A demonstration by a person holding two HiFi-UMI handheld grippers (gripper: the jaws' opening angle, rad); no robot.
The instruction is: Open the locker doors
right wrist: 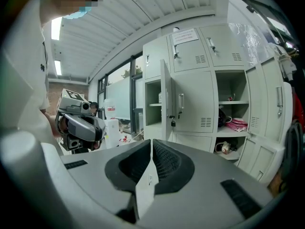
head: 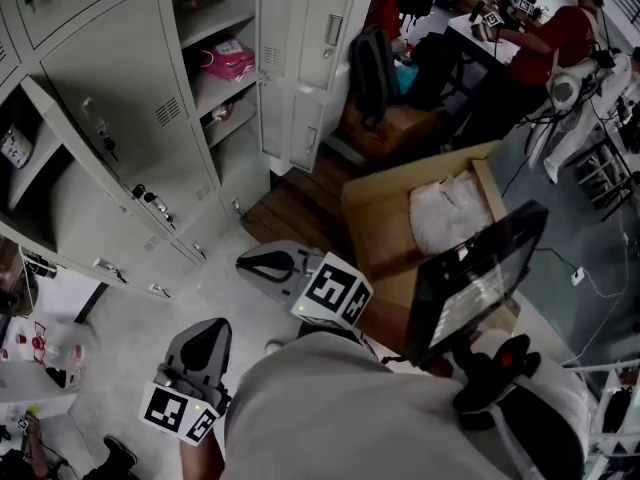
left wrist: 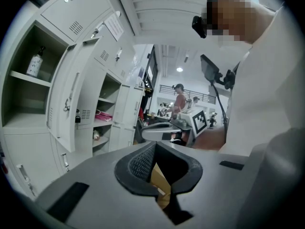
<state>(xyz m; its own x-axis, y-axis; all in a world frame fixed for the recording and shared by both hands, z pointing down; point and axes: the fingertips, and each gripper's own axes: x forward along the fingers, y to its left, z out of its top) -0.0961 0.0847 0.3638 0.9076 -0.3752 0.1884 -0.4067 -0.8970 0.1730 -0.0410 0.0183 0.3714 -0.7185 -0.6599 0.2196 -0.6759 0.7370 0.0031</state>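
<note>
- While several locker doors (right wrist: 193, 101) stand open, the upper doors (right wrist: 209, 49) and lower doors (right wrist: 262, 163) are shut, unopened.
- Left gripper (left wrist: 153, 146) and right gripper (right wrist: 151, 142): jaws pressed together, empty.

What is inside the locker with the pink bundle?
Inside the locker a pink bundle lies beside a dark item, and lower down sits a small object. The locker's bottom cannot be seen; the right gripper covers it.
</note>
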